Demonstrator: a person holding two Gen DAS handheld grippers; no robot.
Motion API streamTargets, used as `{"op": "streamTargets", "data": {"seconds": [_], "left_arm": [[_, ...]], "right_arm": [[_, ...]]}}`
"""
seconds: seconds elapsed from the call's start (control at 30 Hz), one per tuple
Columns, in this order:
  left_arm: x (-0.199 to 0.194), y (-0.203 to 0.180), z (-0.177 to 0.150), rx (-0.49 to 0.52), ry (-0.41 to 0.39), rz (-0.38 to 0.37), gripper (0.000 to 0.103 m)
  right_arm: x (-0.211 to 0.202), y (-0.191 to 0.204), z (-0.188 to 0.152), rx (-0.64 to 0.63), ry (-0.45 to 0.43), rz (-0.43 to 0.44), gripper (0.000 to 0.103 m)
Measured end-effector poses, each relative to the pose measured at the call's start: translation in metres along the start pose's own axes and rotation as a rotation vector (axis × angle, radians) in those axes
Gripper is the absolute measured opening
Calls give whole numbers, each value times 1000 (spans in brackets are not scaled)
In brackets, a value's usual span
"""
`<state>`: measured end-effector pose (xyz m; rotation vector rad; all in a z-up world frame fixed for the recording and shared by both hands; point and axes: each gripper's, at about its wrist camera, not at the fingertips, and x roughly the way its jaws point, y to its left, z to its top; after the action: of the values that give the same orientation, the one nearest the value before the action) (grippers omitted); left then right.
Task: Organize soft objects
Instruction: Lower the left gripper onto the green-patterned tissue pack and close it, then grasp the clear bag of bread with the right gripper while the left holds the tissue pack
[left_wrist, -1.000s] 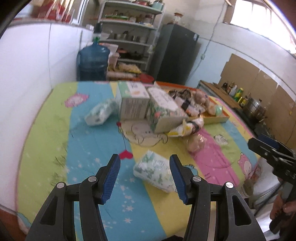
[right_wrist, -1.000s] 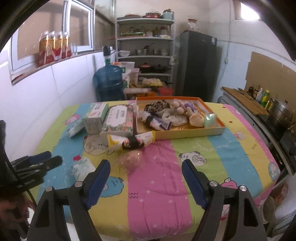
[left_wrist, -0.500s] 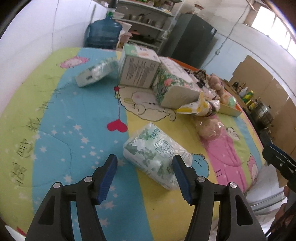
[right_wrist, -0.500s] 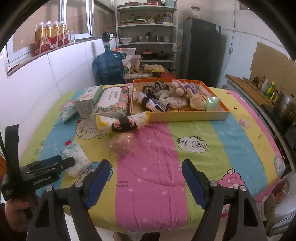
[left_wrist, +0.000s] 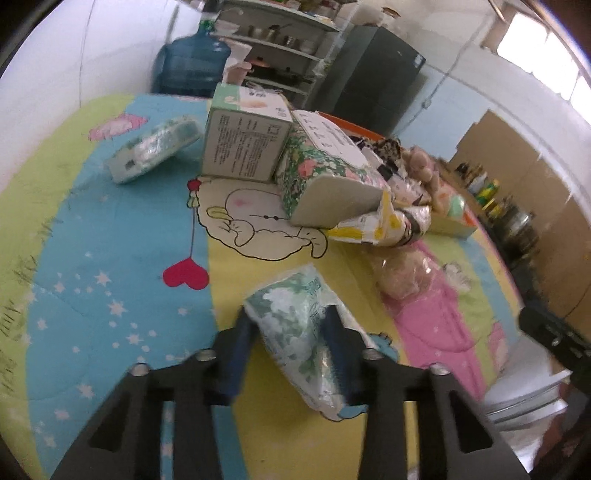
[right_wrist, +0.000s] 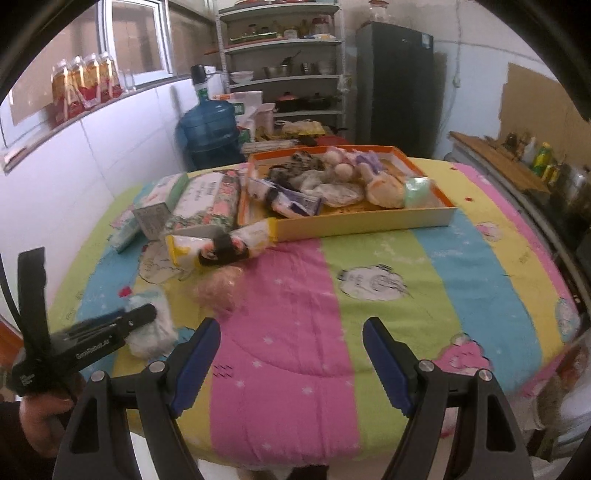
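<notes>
STEP: grasping tissue pack (left_wrist: 295, 325) | LEFT gripper (left_wrist: 288, 332): closing, pads pinching pack | RIGHT gripper (right_wrist: 291, 354): spread, empty | NEXT: likely lift, carry toward orange tray (right_wrist: 369, 221)

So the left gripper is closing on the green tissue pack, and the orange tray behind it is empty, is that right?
Not quite: the orange tray is not empty. The right wrist view shows it piled with soft toys and wrapped items. The rest holds: in the left wrist view the left gripper is closing with the green tissue pack between its fingers.
</notes>
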<state>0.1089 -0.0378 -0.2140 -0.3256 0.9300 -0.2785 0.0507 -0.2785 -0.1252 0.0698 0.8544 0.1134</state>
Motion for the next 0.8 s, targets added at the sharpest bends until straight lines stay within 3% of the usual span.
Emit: {"op": "streamTargets", "data": {"seconds": [0.2,0.47,0.67,0.77,0.8], "left_arm": [[-14,5,-1,-3,-29,-6,24],[-55,27,6,-57,-120,33,23],[-77,37,13,-52,-168,81,23],[-81,38,15,-32,-173,94,23],[-82,38,15,-27,-172,97,23]], "right_arm": [[28,23,17,-13,15,173,80],[86,42,29,-3,97,180,80],[105,47,31,-9,119,139,78],[111,51,32,-24,140,125,67],[113,52,32,-26,151,128,59]]}}
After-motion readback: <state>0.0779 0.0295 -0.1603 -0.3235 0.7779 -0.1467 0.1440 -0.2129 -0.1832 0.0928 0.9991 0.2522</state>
